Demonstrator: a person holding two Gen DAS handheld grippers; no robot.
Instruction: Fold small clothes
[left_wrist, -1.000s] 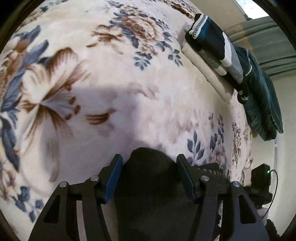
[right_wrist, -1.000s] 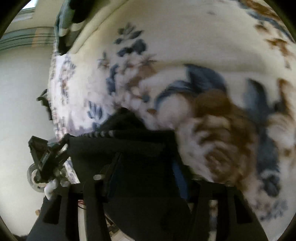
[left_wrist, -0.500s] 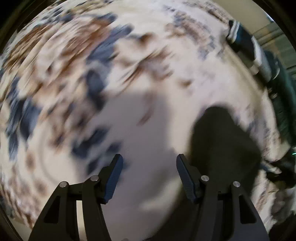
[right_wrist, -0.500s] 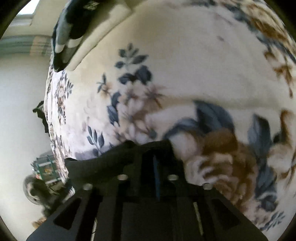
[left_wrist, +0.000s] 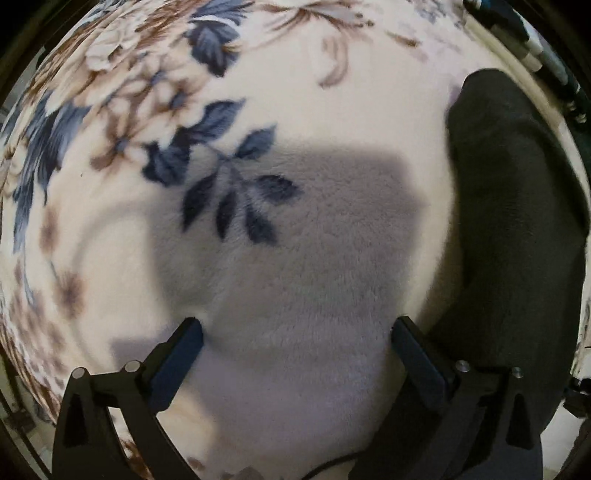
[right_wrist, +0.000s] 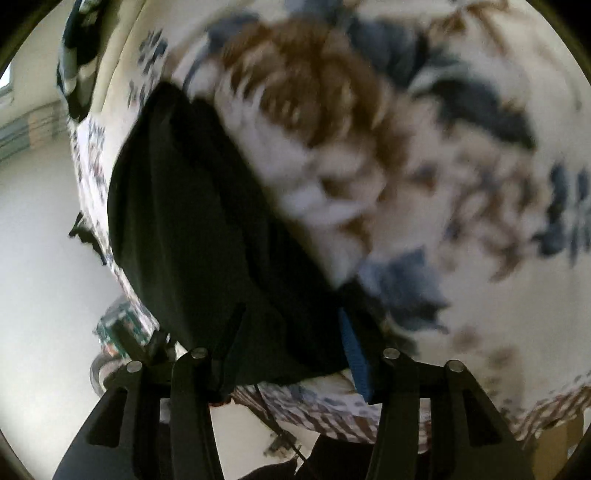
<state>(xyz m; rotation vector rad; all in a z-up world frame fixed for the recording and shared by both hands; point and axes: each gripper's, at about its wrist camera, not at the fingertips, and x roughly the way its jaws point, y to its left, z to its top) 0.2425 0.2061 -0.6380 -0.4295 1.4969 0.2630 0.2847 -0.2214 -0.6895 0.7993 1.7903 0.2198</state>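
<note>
A small black garment (left_wrist: 513, 229) lies on the floral fleece blanket (left_wrist: 258, 92), at the right of the left wrist view. My left gripper (left_wrist: 295, 343) is open and empty, just above bare blanket, left of the garment. In the blurred right wrist view the same black garment (right_wrist: 199, 229) stretches from the jaws toward the upper left. My right gripper (right_wrist: 288, 332) has its jaws apart with the garment's near end lying between them; the blue pad (right_wrist: 354, 347) of the right finger shows.
Folded clothes are stacked at the blanket's far edge (left_wrist: 532, 44), also in the right wrist view (right_wrist: 81, 48). The bed's edge and floor with clutter (right_wrist: 122, 328) lie at the left of the right wrist view.
My left gripper let go of the black garment and swung left off it. My right gripper, shut on the garment half a second ago, has opened and moved.
</note>
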